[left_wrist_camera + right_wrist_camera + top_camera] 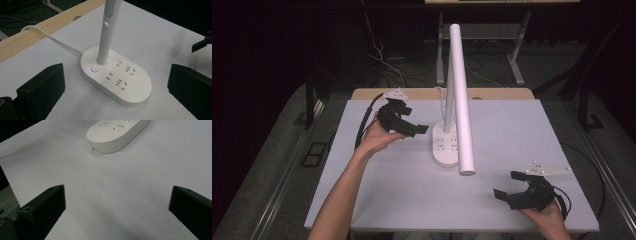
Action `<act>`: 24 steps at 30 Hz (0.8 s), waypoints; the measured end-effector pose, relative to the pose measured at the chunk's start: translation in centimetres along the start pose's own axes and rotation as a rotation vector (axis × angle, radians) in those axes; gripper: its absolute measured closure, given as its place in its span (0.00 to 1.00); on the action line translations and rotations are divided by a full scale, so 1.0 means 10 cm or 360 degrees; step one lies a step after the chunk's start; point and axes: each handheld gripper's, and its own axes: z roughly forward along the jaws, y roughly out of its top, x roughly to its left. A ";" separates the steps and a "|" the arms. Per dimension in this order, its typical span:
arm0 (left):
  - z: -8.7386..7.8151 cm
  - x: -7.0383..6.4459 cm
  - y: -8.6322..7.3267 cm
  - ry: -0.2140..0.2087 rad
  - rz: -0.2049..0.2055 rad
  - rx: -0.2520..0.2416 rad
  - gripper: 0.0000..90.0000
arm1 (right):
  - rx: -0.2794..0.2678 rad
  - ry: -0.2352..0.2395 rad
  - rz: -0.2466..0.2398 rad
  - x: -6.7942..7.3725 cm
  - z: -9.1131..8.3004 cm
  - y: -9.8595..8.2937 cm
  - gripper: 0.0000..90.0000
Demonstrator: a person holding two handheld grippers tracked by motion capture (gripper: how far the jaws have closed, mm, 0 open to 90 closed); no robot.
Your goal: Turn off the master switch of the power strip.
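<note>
1. The work in hand looks like an approach to the desk lamp, which stands near the middle of the white desk; its oval base carries socket outlets and a small round button that glows blue beside the foot of the stem.
2. The left gripper hovers just beside the base on its left, fingers wide apart and gripping nothing; in the left gripper view the base lies between them, a little ahead.
3. The right gripper is held near the desk's front right corner, well apart from the lamp; its fingers are also spread, with bare desk between them.
4. Judged from this, no contact has been made yet; the next move likely calls for the left gripper to ease forward and either press the glowing button or steady the base, without knocking the stem.
5. Count: one lamp, with one long white tube head; one white power cord running off the back edge; two grippers; one lit button, plus a second small knob higher on the stem.
</note>
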 end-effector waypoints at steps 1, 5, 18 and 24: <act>0.02 0.01 0.00 0.0001 -0.0006 -0.0003 0.00 | -0.0001 0.0000 0.0001 0.00 0.00 0.00 0.00; 0.08 0.05 0.00 0.0010 -0.0026 -0.0004 0.00 | -0.0001 -0.0002 0.0002 0.00 -0.01 0.00 0.00; 0.26 0.17 0.03 0.0057 -0.0054 -0.0004 0.00 | -0.0004 -0.0004 0.0004 -0.02 -0.01 0.00 0.00; 0.34 0.22 0.01 0.0069 -0.0099 -0.0045 0.01 | 0.0001 -0.0005 0.0002 -0.01 -0.01 0.00 0.00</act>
